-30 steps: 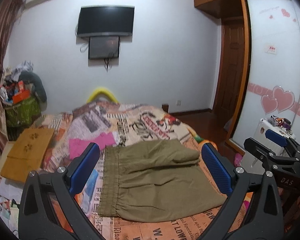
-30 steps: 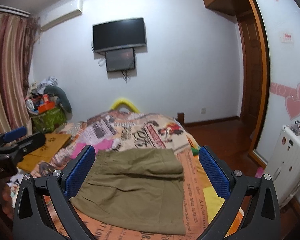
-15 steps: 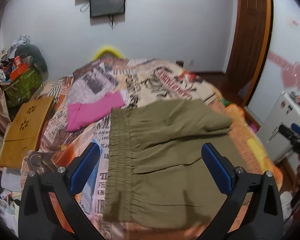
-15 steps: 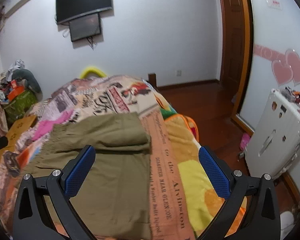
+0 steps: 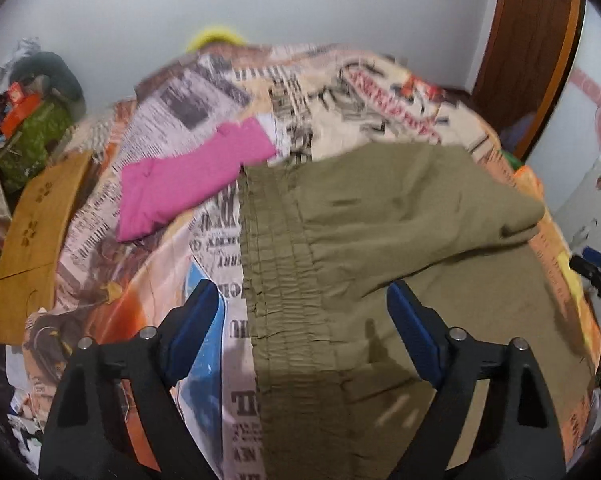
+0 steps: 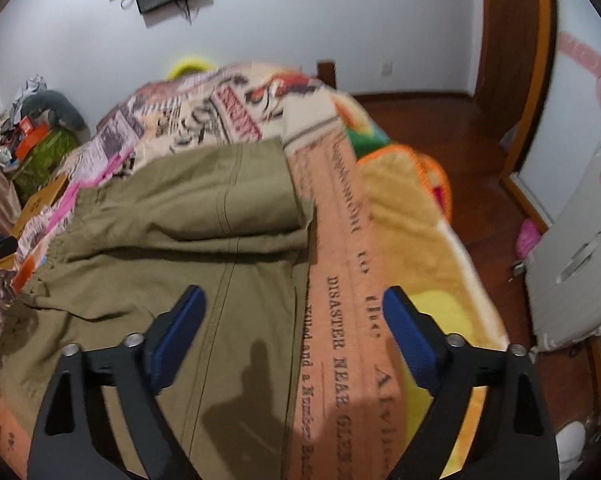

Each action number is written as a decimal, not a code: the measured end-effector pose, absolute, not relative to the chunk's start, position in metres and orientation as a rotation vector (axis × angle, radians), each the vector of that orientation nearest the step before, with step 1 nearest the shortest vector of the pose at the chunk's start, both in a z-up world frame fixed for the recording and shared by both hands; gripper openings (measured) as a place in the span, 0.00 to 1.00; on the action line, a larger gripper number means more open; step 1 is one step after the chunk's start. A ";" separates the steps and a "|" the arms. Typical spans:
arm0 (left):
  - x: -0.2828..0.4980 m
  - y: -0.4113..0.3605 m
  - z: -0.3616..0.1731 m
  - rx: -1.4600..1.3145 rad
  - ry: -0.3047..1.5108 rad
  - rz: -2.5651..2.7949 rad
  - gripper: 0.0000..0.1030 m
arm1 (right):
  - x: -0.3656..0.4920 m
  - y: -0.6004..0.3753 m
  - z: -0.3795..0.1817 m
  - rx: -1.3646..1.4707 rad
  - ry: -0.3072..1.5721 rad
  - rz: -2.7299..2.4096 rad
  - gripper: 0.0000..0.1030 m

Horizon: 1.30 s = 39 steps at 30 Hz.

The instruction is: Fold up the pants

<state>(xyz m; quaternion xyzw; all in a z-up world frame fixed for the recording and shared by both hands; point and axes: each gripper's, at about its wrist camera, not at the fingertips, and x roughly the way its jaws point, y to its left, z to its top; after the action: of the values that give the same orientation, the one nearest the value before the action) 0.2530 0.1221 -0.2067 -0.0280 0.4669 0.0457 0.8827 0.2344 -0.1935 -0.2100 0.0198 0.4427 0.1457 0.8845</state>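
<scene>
Olive-green pants [image 5: 380,248] lie partly folded on the bed, elastic waistband [image 5: 276,264] to the left. In the left wrist view my left gripper [image 5: 302,300] hangs above the waistband, jaws wide and closing, blue pads clear of the cloth. The same pants [image 6: 204,216] fill the left half of the right wrist view, the far leg doubled back. My right gripper [image 6: 292,306] hovers over their right edge, one pad above the cloth, the other above the bedspread; its jaws are closing with nothing pressed between them.
A newspaper-print bedspread [image 5: 332,92] covers the bed, with a pink garment [image 5: 188,176] left of the waistband. A wooden board [image 5: 36,232] and a cluttered green basket [image 5: 32,136] stand at the left. A white suitcase [image 6: 572,256] and wood floor [image 6: 460,140] lie right.
Both grippers have dropped toward the bed and tipped downward; the wall and television slid out of the top of the view. The pants now look larger and closer, and both pairs of jaws stand narrower.
</scene>
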 end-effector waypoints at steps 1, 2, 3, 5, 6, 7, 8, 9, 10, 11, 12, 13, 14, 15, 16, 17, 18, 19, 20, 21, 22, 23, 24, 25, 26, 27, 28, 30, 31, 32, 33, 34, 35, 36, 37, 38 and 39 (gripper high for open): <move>0.257 0.125 -0.213 -0.062 0.992 0.094 0.84 | 0.240 -0.192 -0.215 0.048 0.939 0.320 0.69; 0.261 0.129 -0.219 -0.067 1.017 0.094 0.84 | 0.245 -0.191 -0.221 0.054 0.961 0.340 0.62; 0.264 0.133 -0.225 -0.075 1.039 0.088 0.82 | 0.249 -0.189 -0.226 0.060 0.980 0.353 0.59; 0.269 0.138 -0.234 -0.089 1.072 0.080 0.74 | 0.256 -0.187 -0.234 0.065 1.006 0.367 0.53; 0.271 0.140 -0.238 -0.097 1.086 0.077 0.72 | 0.259 -0.185 -0.237 0.066 1.015 0.372 0.51; 0.273 0.142 -0.242 -0.104 1.098 0.075 0.70 | 0.262 -0.184 -0.241 0.067 1.028 0.380 0.47; 0.274 0.144 -0.246 -0.107 1.111 0.077 0.70 | 0.264 -0.183 -0.243 0.067 1.037 0.389 0.43; 0.276 0.144 -0.250 -0.108 1.125 0.078 0.69 | 0.266 -0.183 -0.245 0.068 1.045 0.397 0.41; 0.277 0.145 -0.255 -0.112 1.143 0.077 0.69 | 0.268 -0.182 -0.247 0.067 1.049 0.401 0.39; 0.278 0.146 -0.260 -0.124 1.159 0.073 0.68 | 0.270 -0.182 -0.248 0.067 1.052 0.405 0.37; 0.279 0.147 -0.264 -0.140 1.173 0.067 0.68 | 0.271 -0.182 -0.250 0.069 1.056 0.415 0.37; 0.279 0.148 -0.266 -0.149 1.180 0.063 0.68 | 0.274 -0.182 -0.251 0.070 1.062 0.421 0.36; 0.279 0.149 -0.266 -0.157 1.180 0.060 0.68 | 0.276 -0.182 -0.254 0.071 1.071 0.425 0.36; 0.278 0.150 -0.267 -0.164 1.179 0.058 0.68 | 0.277 -0.182 -0.256 0.069 1.075 0.424 0.36; 0.277 0.151 -0.267 -0.169 1.175 0.059 0.68 | 0.277 -0.182 -0.257 0.066 1.075 0.425 0.33; 0.276 0.150 -0.267 -0.169 1.170 0.063 0.68 | 0.279 -0.181 -0.258 0.060 1.075 0.426 0.27; 0.274 0.148 -0.268 -0.158 1.167 0.071 0.68 | 0.279 -0.181 -0.258 0.061 1.076 0.437 0.24; 0.273 0.146 -0.269 -0.146 1.166 0.077 0.68 | 0.279 -0.181 -0.258 0.064 1.078 0.452 0.22; 0.271 0.144 -0.269 -0.129 1.159 0.085 0.68 | 0.280 -0.180 -0.258 0.058 1.076 0.446 0.22; 0.270 0.143 -0.269 -0.121 1.154 0.090 0.68 | 0.280 -0.180 -0.257 0.053 1.071 0.438 0.22; 0.270 0.141 -0.269 -0.119 1.155 0.091 0.68 | 0.279 -0.182 -0.255 0.060 1.062 0.442 0.22; 0.269 0.141 -0.269 -0.121 1.156 0.090 0.68 | 0.281 -0.181 -0.255 0.063 1.061 0.446 0.22; 0.268 0.140 -0.269 -0.120 1.157 0.090 0.68 | 0.281 -0.181 -0.255 0.066 1.066 0.452 0.22; 0.268 0.141 -0.269 -0.119 1.156 0.090 0.68 | 0.282 -0.180 -0.257 0.061 1.077 0.452 0.22; 0.268 0.141 -0.269 -0.120 1.156 0.091 0.68 | 0.284 -0.178 -0.260 0.057 1.091 0.454 0.22; 0.267 0.141 -0.269 -0.122 1.157 0.092 0.68 | 0.286 -0.177 -0.262 0.055 1.096 0.457 0.22; 0.267 0.140 -0.268 -0.124 1.157 0.093 0.68 | 0.287 -0.176 -0.264 0.052 1.099 0.460 0.22; 0.265 0.139 -0.268 -0.124 1.155 0.095 0.68 | 0.291 -0.174 -0.266 0.045 1.103 0.466 0.22; 0.264 0.138 -0.268 -0.123 1.154 0.096 0.68 | 0.292 -0.173 -0.266 0.043 1.105 0.470 0.22; 0.263 0.137 -0.268 -0.124 1.152 0.096 0.68 | 0.294 -0.171 -0.268 0.039 1.112 0.475 0.20; 0.261 0.136 -0.268 -0.124 1.151 0.100 0.68 | 0.295 -0.170 -0.269 0.042 1.113 0.483 0.17; 0.260 0.135 -0.267 -0.125 1.149 0.101 0.68 | 0.296 -0.169 -0.269 0.044 1.112 0.490 0.09; 0.258 0.134 -0.267 -0.125 1.147 0.103 0.68 | 0.295 -0.167 -0.269 0.038 1.113 0.488 0.08; 0.256 0.133 -0.266 -0.125 1.145 0.105 0.68 | 0.295 -0.166 -0.269 0.021 1.110 0.487 0.07; 0.254 0.132 -0.266 -0.122 1.142 0.105 0.68 | 0.293 -0.165 -0.268 0.004 1.105 0.488 0.06; 0.252 0.131 -0.265 -0.120 1.140 0.106 0.68 | 0.291 -0.163 -0.266 -0.020 1.100 0.486 0.06; 0.250 0.130 -0.264 -0.119 1.138 0.104 0.68 | 0.289 -0.163 -0.265 -0.049 1.095 0.480 0.05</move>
<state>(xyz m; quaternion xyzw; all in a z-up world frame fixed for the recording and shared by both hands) 0.2499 0.1299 -0.2645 -0.0563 0.5382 0.0494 0.8395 0.2889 -0.1628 -0.2649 -0.0233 0.5155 0.2259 0.8262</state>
